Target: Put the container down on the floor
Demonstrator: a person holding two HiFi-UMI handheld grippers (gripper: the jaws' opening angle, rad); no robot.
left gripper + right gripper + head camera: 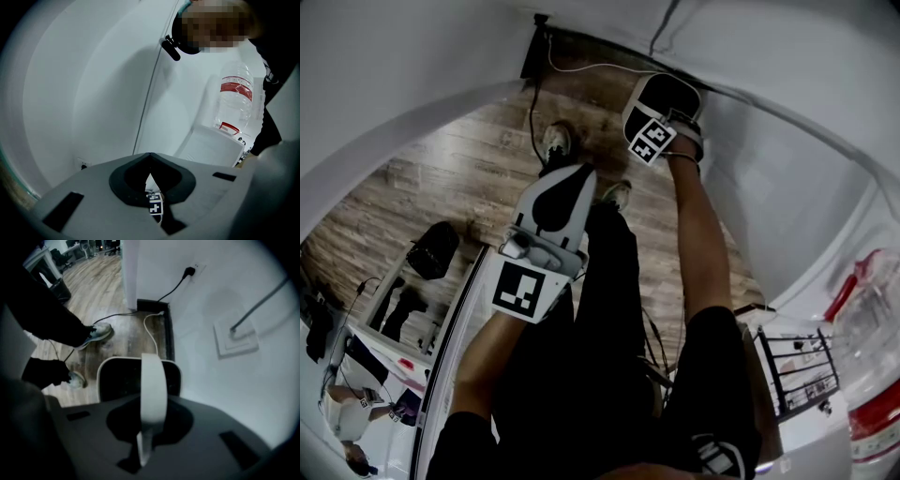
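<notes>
Right arm reaches straight down beside the white wall, and the right gripper (152,399) has its fingers clamped on the white handle (153,376) that arches over the container (117,380). That container is a rounded-square tub with a white rim. Its inside reads plain black in the right gripper view, so I cannot tell whether anything is in it. It hangs from the handle low over the wood floor (93,291), in the corner by the dark baseboard (166,329), just beside the wall. Whether its base touches the boards, I cannot tell. A white cable (150,329) loops on the floor just beyond it, and a black plug (189,272) sits in the wall socket above. The person's pale shoe (96,331) stands on the boards to the left of the container. Over on the other side, the left gripper (149,154) is held higher, near the person's thigh, with its fingers closed together and nothing between them. Its view looks up along the white wall to a clear water jug (236,98) with a red label. The jug stands on a white bench (211,145), and its contents cannot be made out. In the head view a black wire rack (797,366) stands at lower right, next to that jug.
</notes>
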